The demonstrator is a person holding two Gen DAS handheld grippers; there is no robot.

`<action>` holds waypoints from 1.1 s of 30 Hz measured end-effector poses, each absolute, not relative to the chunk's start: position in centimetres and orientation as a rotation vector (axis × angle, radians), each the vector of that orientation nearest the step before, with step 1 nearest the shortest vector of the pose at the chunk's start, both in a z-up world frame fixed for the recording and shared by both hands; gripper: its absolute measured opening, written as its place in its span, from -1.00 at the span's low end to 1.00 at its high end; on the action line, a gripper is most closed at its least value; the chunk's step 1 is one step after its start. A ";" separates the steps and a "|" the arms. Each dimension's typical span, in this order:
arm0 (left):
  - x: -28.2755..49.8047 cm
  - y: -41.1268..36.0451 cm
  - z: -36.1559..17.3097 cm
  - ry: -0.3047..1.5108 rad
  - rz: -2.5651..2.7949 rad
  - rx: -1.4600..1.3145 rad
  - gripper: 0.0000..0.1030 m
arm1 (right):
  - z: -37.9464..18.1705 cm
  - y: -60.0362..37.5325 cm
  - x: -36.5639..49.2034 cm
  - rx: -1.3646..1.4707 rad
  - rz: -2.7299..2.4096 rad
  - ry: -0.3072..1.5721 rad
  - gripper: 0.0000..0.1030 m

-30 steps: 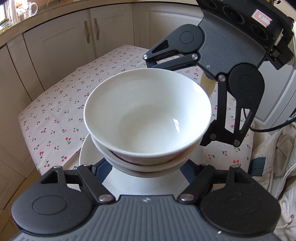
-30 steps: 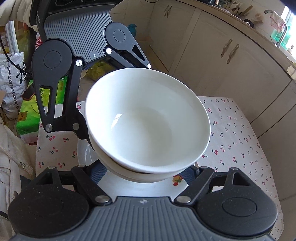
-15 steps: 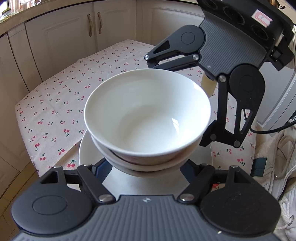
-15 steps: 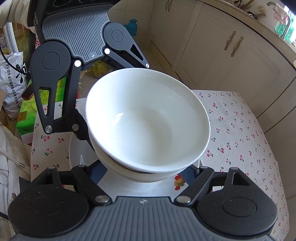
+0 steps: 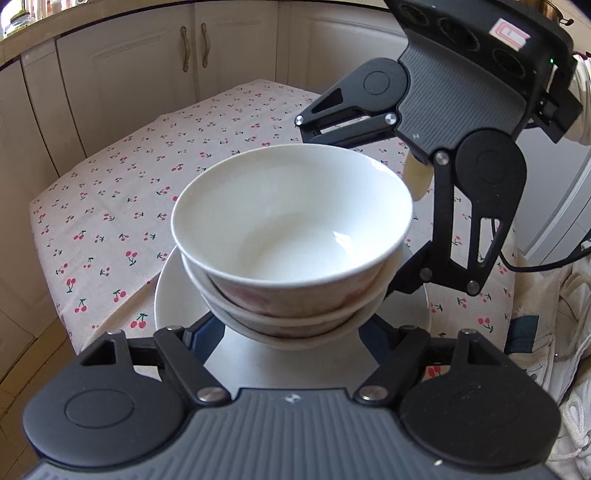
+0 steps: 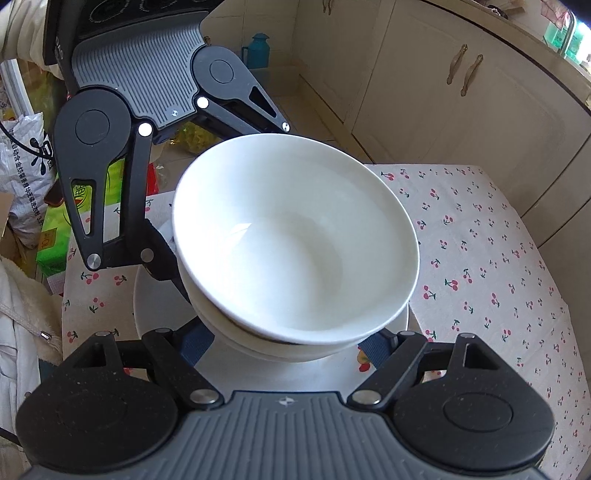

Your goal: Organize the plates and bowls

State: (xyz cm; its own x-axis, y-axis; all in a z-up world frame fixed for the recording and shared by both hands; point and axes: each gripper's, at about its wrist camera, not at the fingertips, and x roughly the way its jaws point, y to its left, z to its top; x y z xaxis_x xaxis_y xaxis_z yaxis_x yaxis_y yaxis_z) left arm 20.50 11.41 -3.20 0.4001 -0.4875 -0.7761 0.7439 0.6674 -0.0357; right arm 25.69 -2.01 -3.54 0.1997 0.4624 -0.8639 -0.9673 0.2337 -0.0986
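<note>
- Two white bowls are nested: the upper bowl point(image 5: 291, 229) sits inside the lower bowl point(image 5: 332, 321), which has a faint pink pattern on its outer wall.
- The stack is over a white plate point(image 5: 170, 295) near one end of a table covered by a cherry-print cloth point(image 5: 129, 192). Whether the lower bowl's foot rests on the plate or hangs just above it cannot be told.
- The left gripper point(image 5: 288, 328) reaches in from one side, with its blue pads point(image 5: 207, 332) lying against the lower bowl's wall on either side. Its jaws have just been opening a little with the bowl between them, and I cannot tell whether the pads press on it now.
- The right gripper point(image 6: 284, 345) comes from the opposite side and is closed on the lower bowl, one blue pad on each side near its base.
- Each tool shows in the other's camera, across the stack, angled steeply down.
- Cream cabinet doors point(image 5: 147, 74) stand beyond the table.
- In the right wrist view, a green box point(image 6: 51, 229), a printed bag point(image 6: 26, 166) and a teal jug point(image 6: 258, 51) sit on the floor past the table's end.
- A beige sleeve point(image 6: 22, 33) shows at the top left corner.
</note>
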 end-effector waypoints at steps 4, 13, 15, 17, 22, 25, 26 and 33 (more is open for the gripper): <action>19.0 11.4 -3.0 0.775 -0.748 0.363 0.76 | -3.6 -2.2 25.3 -0.769 1.119 0.790 0.85; 11.5 11.5 -0.8 0.552 -0.436 0.314 0.99 | -0.5 -6.0 21.7 -0.618 0.769 0.748 1.00; 9.6 10.9 0.2 0.483 -0.334 0.262 0.99 | 0.1 -6.9 20.6 -0.538 0.636 0.741 1.00; 8.8 10.2 1.0 0.517 -0.266 0.174 0.99 | 0.6 -7.7 19.2 -0.452 0.509 0.723 1.00; 7.4 8.3 2.1 0.603 -0.078 0.040 0.99 | 1.1 -8.8 15.7 -0.273 0.297 0.695 1.00; 5.7 7.8 2.6 0.604 -0.067 -0.025 0.99 | 1.1 -9.4 13.9 -0.198 0.249 0.690 1.00; 5.1 7.7 2.7 0.600 -0.069 -0.049 0.99 | 1.1 -9.7 13.1 -0.175 0.248 0.694 1.00; 2.1 6.2 2.8 0.585 -0.048 -0.064 0.99 | 1.5 -10.6 9.3 -0.135 0.217 0.687 1.00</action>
State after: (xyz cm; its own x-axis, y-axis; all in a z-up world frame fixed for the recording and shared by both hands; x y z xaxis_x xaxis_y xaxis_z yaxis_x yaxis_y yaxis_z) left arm 2.08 6.16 2.76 0.8329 -0.0637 -0.5497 0.0275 0.9969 -0.0739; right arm 9.26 -10.57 1.53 0.7516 0.1542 -0.6414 -0.2426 0.9688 -0.0514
